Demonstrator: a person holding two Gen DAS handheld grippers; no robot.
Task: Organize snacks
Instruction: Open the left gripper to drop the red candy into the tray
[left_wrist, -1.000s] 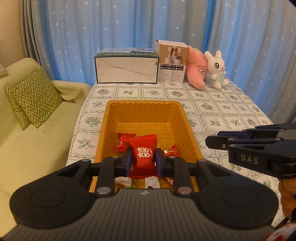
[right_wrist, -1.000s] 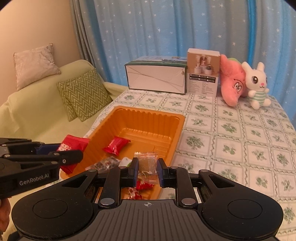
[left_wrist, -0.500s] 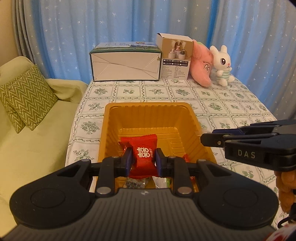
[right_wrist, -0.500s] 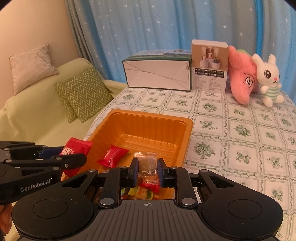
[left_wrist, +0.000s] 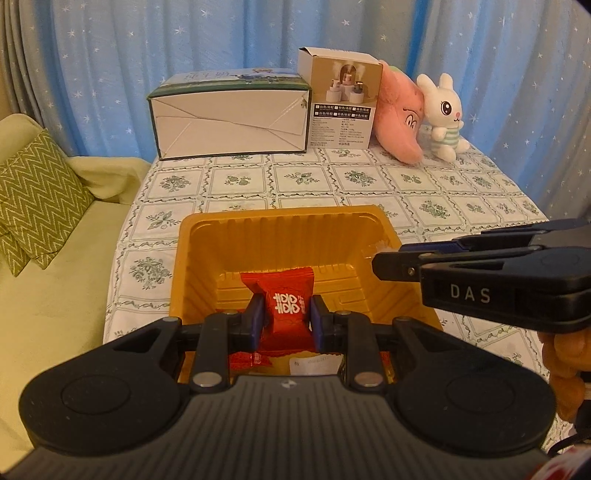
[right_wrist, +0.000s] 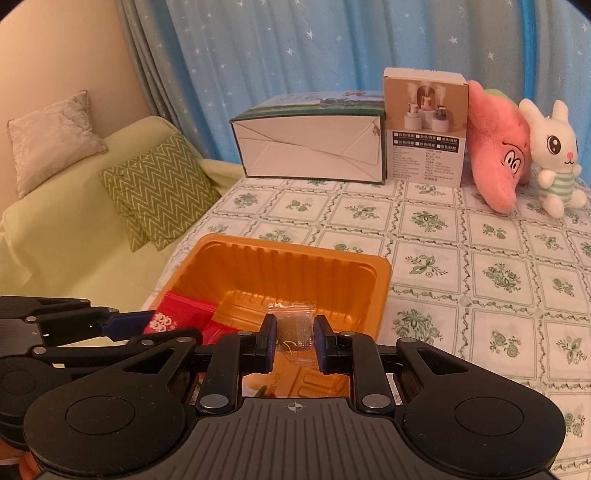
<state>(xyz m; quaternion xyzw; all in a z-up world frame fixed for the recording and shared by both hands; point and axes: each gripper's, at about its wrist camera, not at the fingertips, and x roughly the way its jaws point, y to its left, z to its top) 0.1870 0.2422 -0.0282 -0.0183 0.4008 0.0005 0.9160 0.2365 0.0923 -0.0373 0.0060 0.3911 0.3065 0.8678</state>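
Observation:
An orange plastic tray (left_wrist: 207, 258) (right_wrist: 373, 291) sits on the flowered tablecloth near its left edge. My left gripper (left_wrist: 287, 314) is shut on a red snack packet (left_wrist: 286, 295) with white characters, held over the tray's near half. That packet (right_wrist: 177, 314) and the left gripper (right_wrist: 122, 325) also show at the left of the right wrist view. My right gripper (right_wrist: 294, 336) is shut on a clear snack packet (right_wrist: 295, 328) above the tray's near right part; in the left wrist view the right gripper (left_wrist: 384, 258) comes in from the right. More wrapped snacks (left_wrist: 251, 358) lie under the fingers.
A white and green carton (left_wrist: 229, 114), a small product box (left_wrist: 341, 99), a pink plush (left_wrist: 402, 122) and a white rabbit plush (left_wrist: 443, 114) line the table's far edge. A green sofa with a zigzag cushion (left_wrist: 33, 199) stands left of the table.
Both grippers have moved forward and lower over the tray, each still holding its packet. The tray's far wall and the boxes look nearer now.

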